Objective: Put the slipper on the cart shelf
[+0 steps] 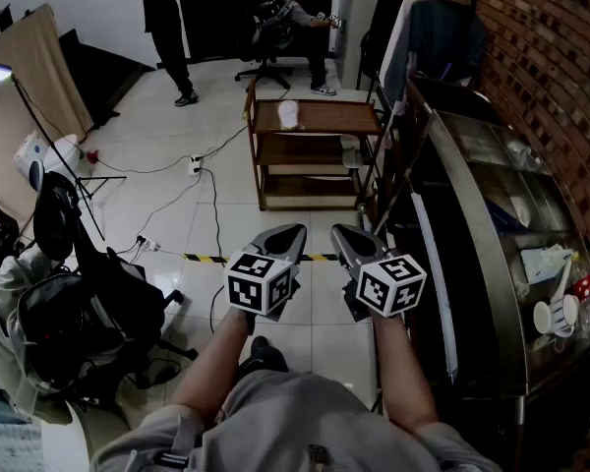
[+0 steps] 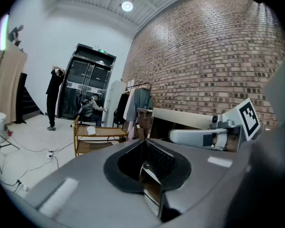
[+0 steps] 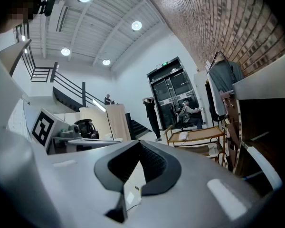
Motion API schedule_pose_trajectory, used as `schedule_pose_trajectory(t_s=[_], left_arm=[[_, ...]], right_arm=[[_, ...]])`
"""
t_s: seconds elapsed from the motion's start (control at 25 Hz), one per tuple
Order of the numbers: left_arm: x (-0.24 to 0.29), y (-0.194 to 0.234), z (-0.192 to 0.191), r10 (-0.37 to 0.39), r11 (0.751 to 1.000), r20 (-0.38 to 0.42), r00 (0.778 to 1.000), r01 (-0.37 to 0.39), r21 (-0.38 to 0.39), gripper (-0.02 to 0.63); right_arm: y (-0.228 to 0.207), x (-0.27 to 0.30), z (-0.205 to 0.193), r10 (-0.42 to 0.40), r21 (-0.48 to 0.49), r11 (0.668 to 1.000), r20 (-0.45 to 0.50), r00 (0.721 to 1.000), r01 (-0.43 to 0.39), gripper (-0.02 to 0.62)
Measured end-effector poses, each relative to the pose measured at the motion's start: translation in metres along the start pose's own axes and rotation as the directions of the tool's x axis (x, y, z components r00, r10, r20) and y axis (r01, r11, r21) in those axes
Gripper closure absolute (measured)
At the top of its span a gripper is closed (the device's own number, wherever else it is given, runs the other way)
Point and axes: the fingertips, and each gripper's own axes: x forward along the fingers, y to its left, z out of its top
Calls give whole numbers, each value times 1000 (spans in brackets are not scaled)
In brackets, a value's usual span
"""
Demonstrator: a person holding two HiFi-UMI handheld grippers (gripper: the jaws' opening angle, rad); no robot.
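Lying atop cart (image 1: 326,118), slipper (image 1: 289,114), gripper views alone showing fingers (image 2: 85,186) together

The white slipper (image 1: 289,114) tops the brown wooden cart (image 1: 334,119), with a red-brown brick wall (image 1: 560,77) right of the cart and yellow-and-black striped tape (image 1: 208,258) on its near side.

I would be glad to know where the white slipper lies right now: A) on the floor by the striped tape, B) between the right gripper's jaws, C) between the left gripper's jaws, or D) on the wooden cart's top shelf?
D: the slipper lies on the top shelf of the wooden cart, while the left gripper and right gripper are both shut on nothing.
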Motion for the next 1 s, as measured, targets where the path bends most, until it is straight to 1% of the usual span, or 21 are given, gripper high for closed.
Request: schedule_pose_trajectory(t_s=[0.12, 0.24, 0.48, 0.6, 0.72, 1.0], left_arm=[[12, 4, 12, -10, 1000, 16, 1000, 10, 13, 598], [21, 13, 17, -18, 1000, 14, 1000, 17, 16, 598], [51, 50, 26, -20, 1000, 12, 1000, 20, 5, 598], [73, 82, 23, -12, 1000, -5, 1000, 12, -5, 598], [99, 123, 25, -3, 1000, -11, 1000, 3, -25, 598], [156, 207, 42, -2, 999, -17, 1000, 1, -43, 598]], right_arm=[[-9, 8, 9, -2, -24, 1000, 1, 1000, 2, 597], [-14, 20, 12, -3, -26, 1000, 1, 1000, 3, 597], [-36, 60, 19, -15, -20, 1000, -13, 1000, 15, 597], [-54, 92, 16, -25, -10, 1000, -30, 999, 25, 597], [-74, 132, 17, -35, -10, 999, -44, 998, 35, 597], [-118, 219, 35, -64, -13, 998, -59, 996, 63, 597]])
